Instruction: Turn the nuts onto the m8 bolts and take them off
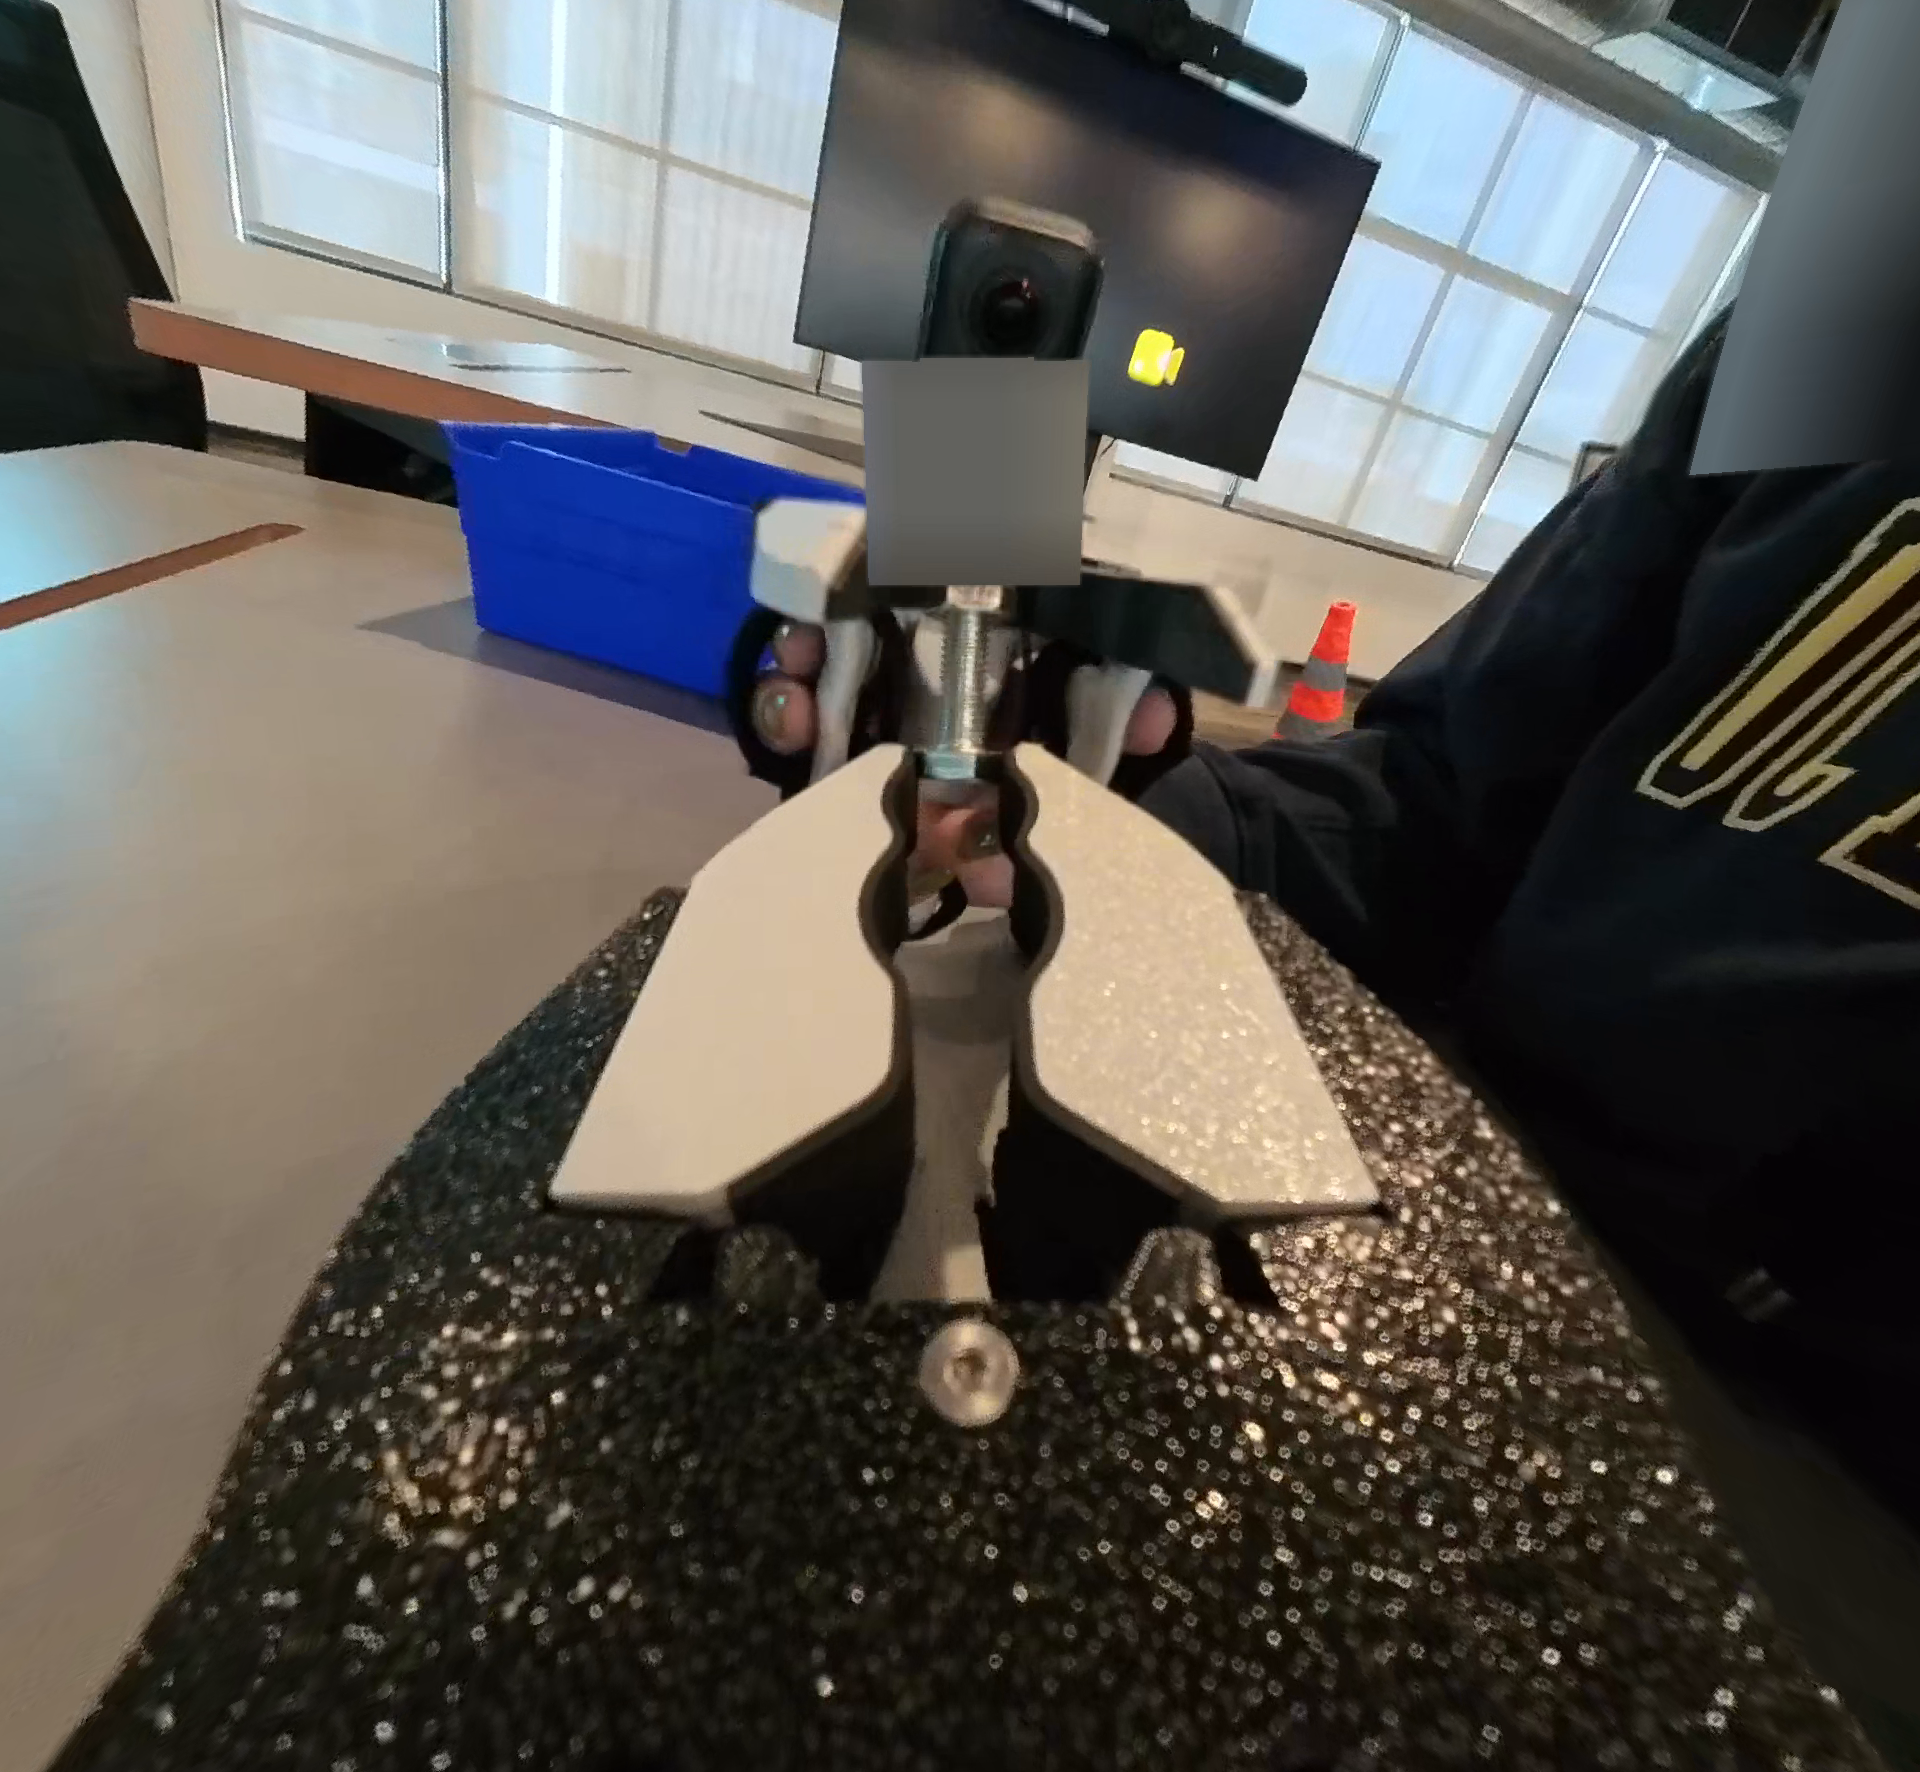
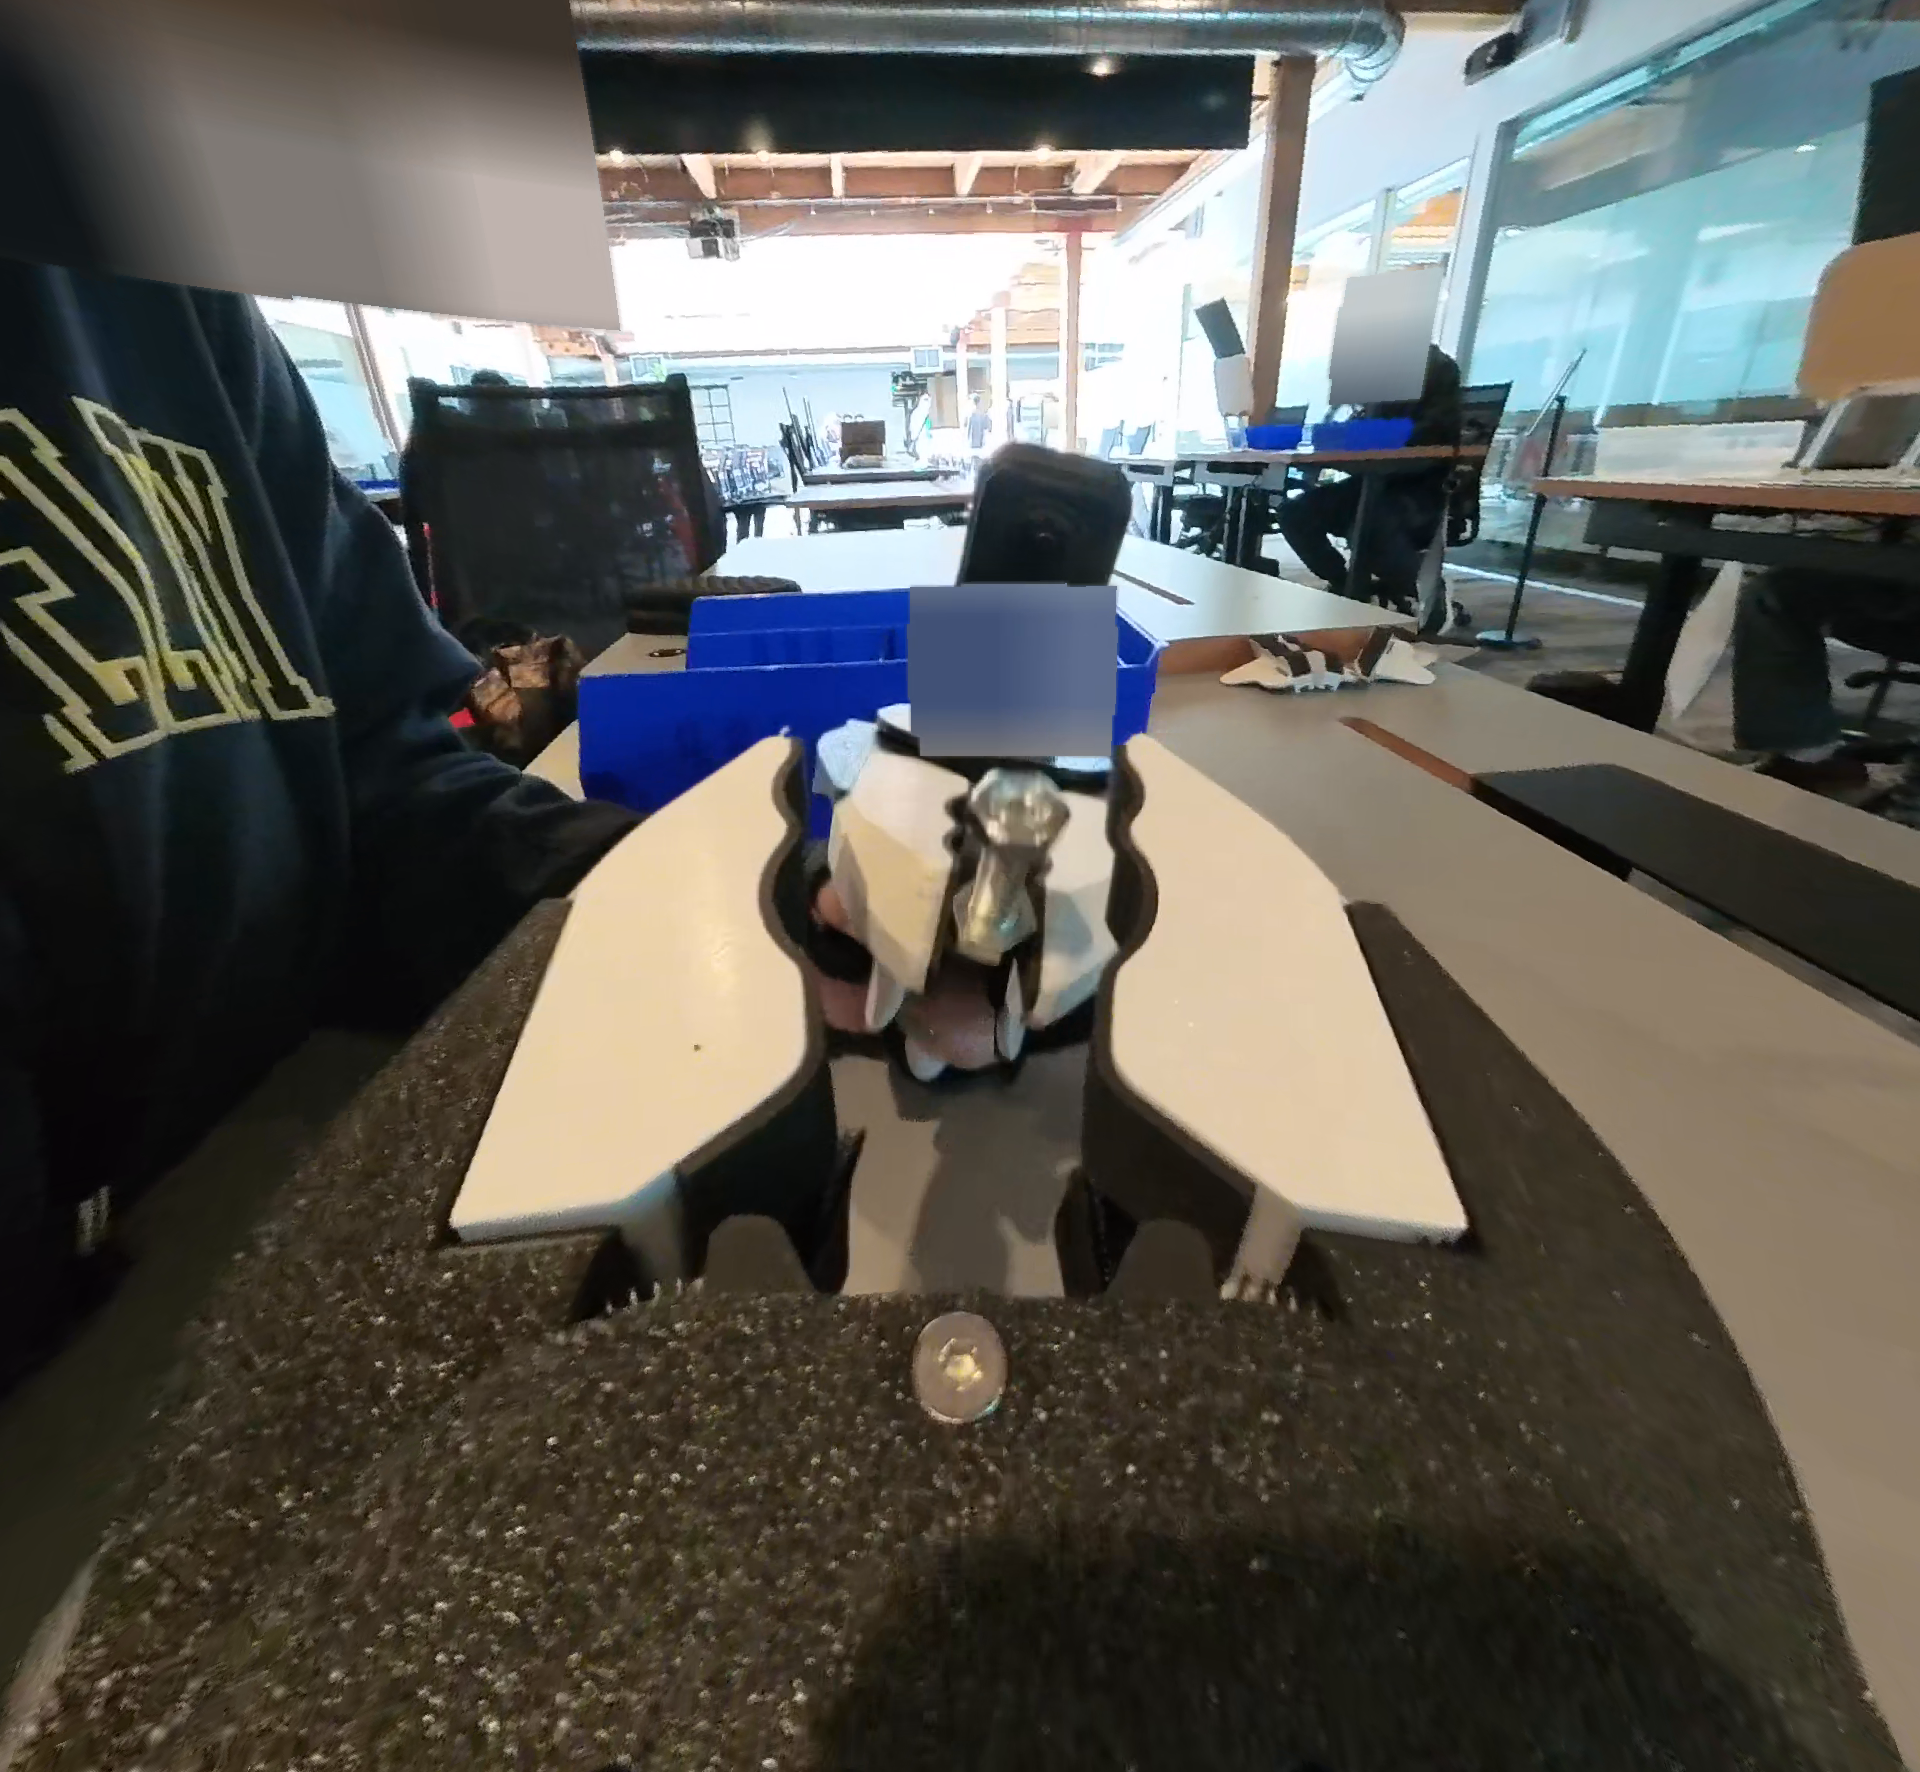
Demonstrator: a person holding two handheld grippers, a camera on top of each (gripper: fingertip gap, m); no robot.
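One silver threaded steel bolt [image 1: 961, 683], pinched at head by left gripper [image 1: 958, 772]. Right gripper [image 2: 961, 787] spread wide around bolt, pads clear. One nut [image 2: 1016, 813] at bolt tip. One blue plastic bin [image 1: 603, 548] on grey table [image 1: 260, 839].

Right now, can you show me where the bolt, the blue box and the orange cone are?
bolt [image 1: 961, 683]: left wrist view, on its threaded shaft.
blue box [image 1: 613, 548]: left wrist view, on its side wall.
orange cone [image 1: 1322, 675]: left wrist view, on its striped body.

Grid windows [image 1: 582, 112] bright – grey tables [image 2: 1558, 891], mesh chair [image 2: 551, 496], exposed duct [image 2: 987, 18], timber ceiling.
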